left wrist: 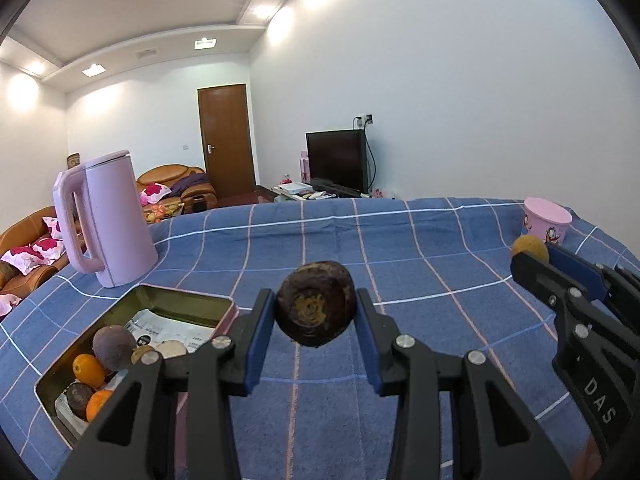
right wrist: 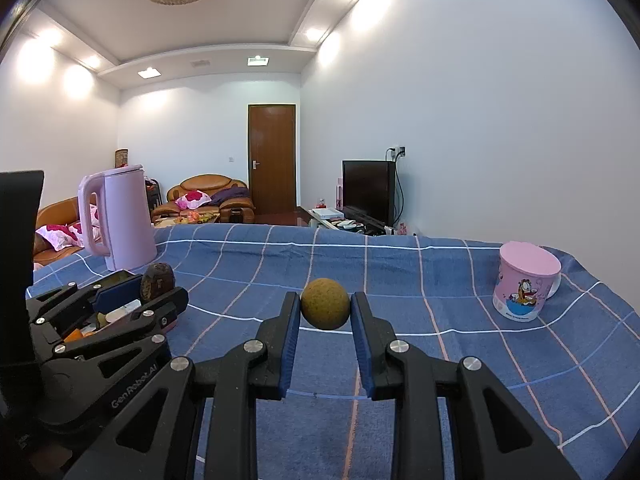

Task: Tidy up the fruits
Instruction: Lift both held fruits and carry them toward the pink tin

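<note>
My left gripper [left wrist: 316,312] is shut on a dark brown, wrinkled round fruit [left wrist: 315,305] and holds it above the blue checked cloth. It also shows in the right wrist view [right wrist: 158,281]. My right gripper [right wrist: 325,309] is shut on a small yellow-brown round fruit [right wrist: 325,303], also held above the cloth; it shows in the left wrist view [left wrist: 529,249] at the right. An open metal tin [left wrist: 184,305] lies left of my left gripper. It holds two orange fruits [left wrist: 88,369], a purple-brown fruit [left wrist: 114,347] and other small fruits on paper.
A pink kettle [left wrist: 108,220] stands behind the tin at the left. A pink cartoon cup [right wrist: 524,284] stands at the far right of the table. The blue cloth [left wrist: 400,248] covers the table; a sofa, door and TV are beyond its far edge.
</note>
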Demonstrator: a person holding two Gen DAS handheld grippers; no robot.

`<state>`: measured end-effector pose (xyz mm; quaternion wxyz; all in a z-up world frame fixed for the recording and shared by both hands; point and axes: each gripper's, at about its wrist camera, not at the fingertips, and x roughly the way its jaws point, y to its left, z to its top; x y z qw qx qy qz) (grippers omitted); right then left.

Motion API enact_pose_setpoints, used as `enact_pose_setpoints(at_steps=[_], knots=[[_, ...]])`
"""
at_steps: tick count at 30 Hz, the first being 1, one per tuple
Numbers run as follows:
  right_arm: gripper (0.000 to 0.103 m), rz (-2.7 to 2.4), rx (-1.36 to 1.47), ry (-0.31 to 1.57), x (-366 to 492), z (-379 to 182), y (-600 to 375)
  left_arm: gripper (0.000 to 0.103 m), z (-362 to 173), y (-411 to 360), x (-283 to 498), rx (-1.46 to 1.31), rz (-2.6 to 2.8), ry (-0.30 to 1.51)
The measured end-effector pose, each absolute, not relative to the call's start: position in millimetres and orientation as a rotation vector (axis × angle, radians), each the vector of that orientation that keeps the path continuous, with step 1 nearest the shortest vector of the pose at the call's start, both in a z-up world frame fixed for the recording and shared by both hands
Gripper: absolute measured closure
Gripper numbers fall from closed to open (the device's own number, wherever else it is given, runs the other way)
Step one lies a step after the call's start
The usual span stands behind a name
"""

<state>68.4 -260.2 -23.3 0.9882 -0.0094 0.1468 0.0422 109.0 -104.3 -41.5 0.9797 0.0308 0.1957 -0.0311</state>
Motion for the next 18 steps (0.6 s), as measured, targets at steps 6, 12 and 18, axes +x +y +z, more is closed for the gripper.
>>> enact_pose_setpoints(at_steps=[6, 12, 18], knots=[[0.075, 0.091, -0.032, 0.297, 65, -23, -253, 0.061, -42, -95, 103, 0.056, -0.057, 0.395], [0.075, 0.105, -0.047, 0.302, 62, -24, -243, 0.061, -43, -82, 100, 0.043, -0.053, 0.406], [0.075, 0.136, -0.038, 0.313, 62, -25, -233, 0.061, -43, -65, 96, 0.032, -0.033, 0.415]])
